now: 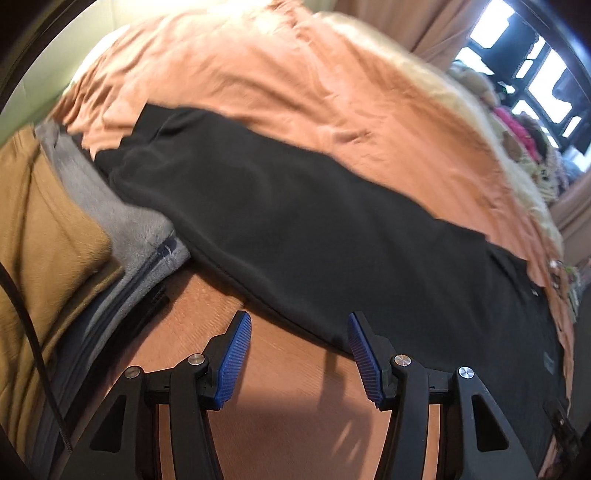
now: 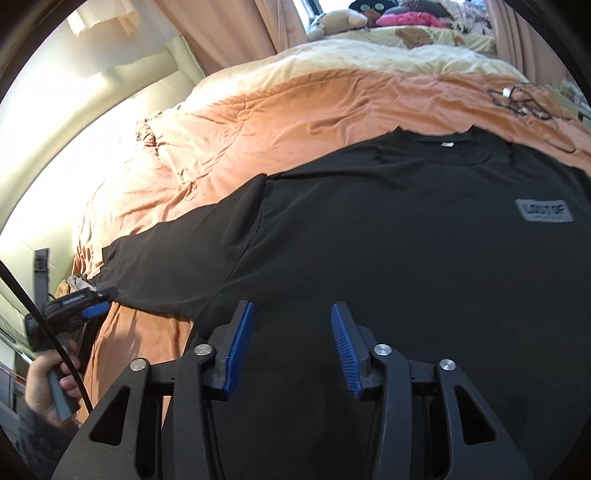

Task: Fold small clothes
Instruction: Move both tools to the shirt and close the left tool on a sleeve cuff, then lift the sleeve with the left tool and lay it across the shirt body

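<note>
A black T-shirt [image 2: 388, 229] is laid flat, front up, on the orange duvet [image 2: 258, 122] of a bed. Its collar, with a small white label, is directed toward the far end of the bed, and a grey printed patch is seen on the chest. One sleeve [image 2: 166, 258] is extended toward the left edge of the bed.

The right gripper [image 2: 291, 345] is held over the lower body of the shirt. Its blue-padded jaws are spread apart and nothing is held between them.

The left gripper [image 1: 300, 356] is positioned at the sleeve end. Its jaws are likewise released, with bare duvet between them and the sleeve hem just beyond the fingertips. In the right wrist view this gripper is seen at the left edge of the bed, gripped by a hand [image 2: 48, 384].

Beside the sleeve, a grey fleece garment [image 1: 122, 218] and a tan garment [image 1: 40, 236] are stacked. Cream bedding [image 2: 369, 59] and soft toys [image 2: 336, 20] are located at the far end.
</note>
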